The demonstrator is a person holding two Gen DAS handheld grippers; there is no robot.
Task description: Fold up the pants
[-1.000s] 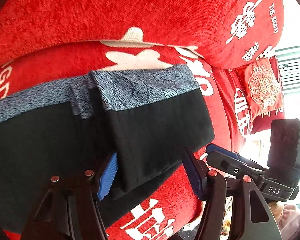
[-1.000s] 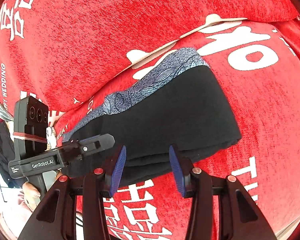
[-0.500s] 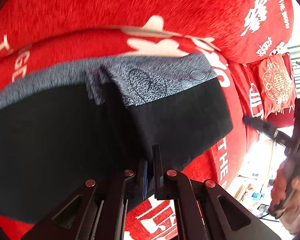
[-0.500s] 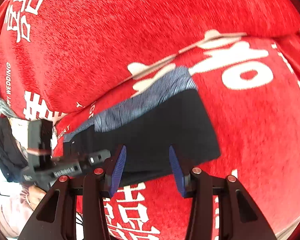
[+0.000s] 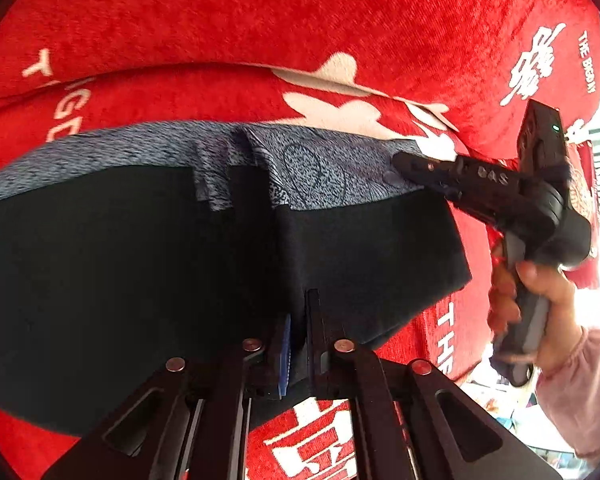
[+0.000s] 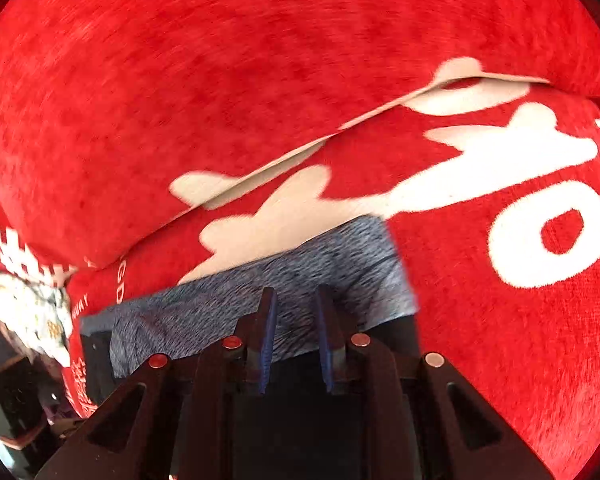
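Red sofa cover (image 5: 260, 20) under black pants (image 5: 100, 280). Left claw (image 5: 298, 336) clenched on their near edge. Right claw (image 6: 296, 320) over the patterned waistband (image 6: 220, 312), jaws just been closing, a gap left.

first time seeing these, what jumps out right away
The bright red cover with big white characters fills both views. On it lie the black pants with a grey patterned waistband along their far edge. The left hand-held gripper is shut on the pants' near edge, while the right hand-held gripper, its jaws just closing, sits at the waistband.
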